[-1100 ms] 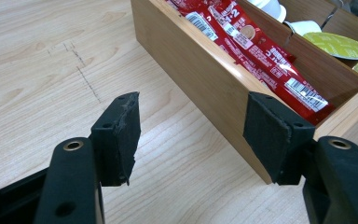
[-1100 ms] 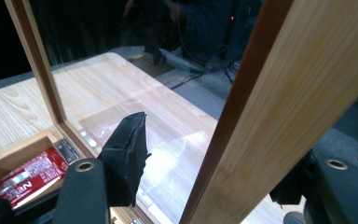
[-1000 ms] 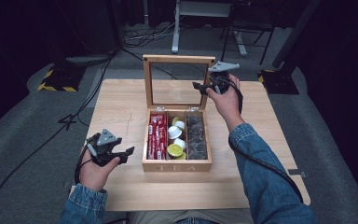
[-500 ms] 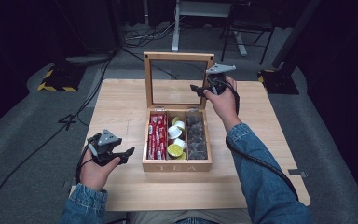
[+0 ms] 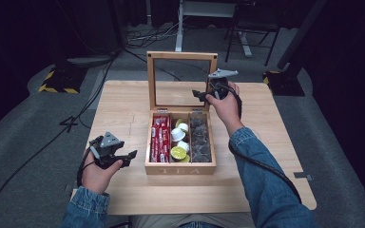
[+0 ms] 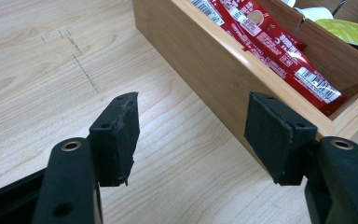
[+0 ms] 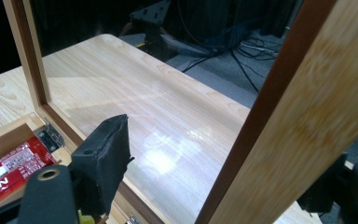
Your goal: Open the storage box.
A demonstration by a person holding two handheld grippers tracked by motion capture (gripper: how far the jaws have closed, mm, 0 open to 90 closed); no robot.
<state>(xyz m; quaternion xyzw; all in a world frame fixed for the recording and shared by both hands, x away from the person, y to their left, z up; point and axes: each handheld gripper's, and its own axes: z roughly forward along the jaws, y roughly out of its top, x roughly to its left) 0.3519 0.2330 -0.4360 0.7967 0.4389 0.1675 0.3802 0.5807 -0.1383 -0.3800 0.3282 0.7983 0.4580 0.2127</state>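
The tea box (image 5: 180, 164) sits mid-counter (image 5: 123, 99), its glass-paned lid (image 5: 181, 56) upright at the rear. Rigid wood frame, fragile pane: grip the frame edge only. The right gripper (image 5: 210, 93) straddles the lid's right frame, jaws just opening, released. The left gripper (image 5: 119, 159), left of the box, holds its jaws open, empty. One box, three compartments.

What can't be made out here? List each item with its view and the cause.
- Contents of the right-hand compartment of the tea box, high view: dark and too small.
- Right gripper, right gripper view: its far jaw is hidden behind the lid frame.
- Red packets, left gripper view: print too small and cut by the top edge.
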